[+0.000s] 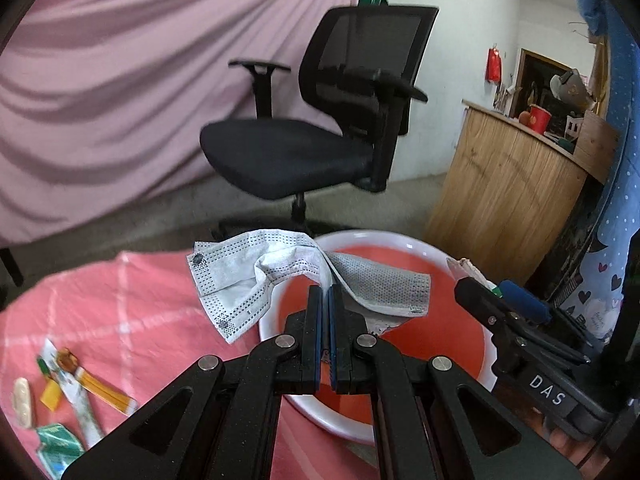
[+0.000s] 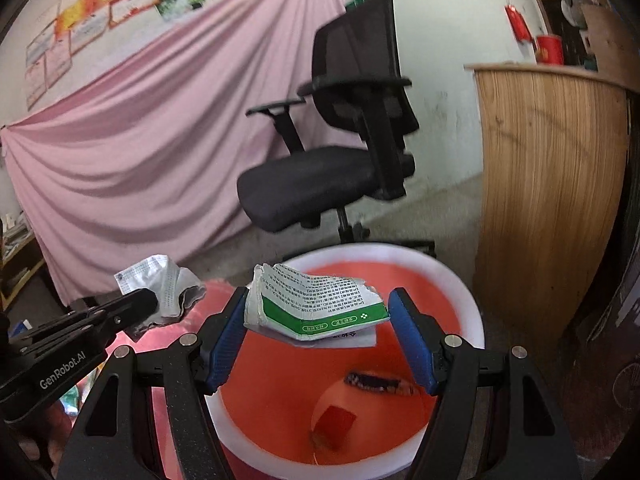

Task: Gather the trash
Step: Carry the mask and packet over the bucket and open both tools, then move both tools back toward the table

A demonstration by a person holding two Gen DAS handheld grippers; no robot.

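My left gripper [image 1: 325,292] is shut on a crumpled white face mask [image 1: 256,276], which drapes over both sides of its fingers above the near rim of a red bin with a white rim [image 1: 360,236]. My right gripper [image 2: 319,294] holds a flattened white and green carton [image 2: 316,304] between its blue pads [image 2: 408,336], over the bin [image 2: 460,292]. A dark wrapper [image 2: 376,384] and a red tea bag [image 2: 334,420] lie at the bottom of the bin. In the right wrist view the mask [image 2: 160,284] and the left gripper [image 2: 140,304] show at the left.
Several wrappers and scraps [image 1: 72,392] lie on the pink checked cloth [image 1: 120,312] at the left. A black office chair [image 1: 304,152] stands behind the bin, a wooden counter [image 1: 508,192] to the right, and a pink sheet [image 1: 120,100] hangs at the back.
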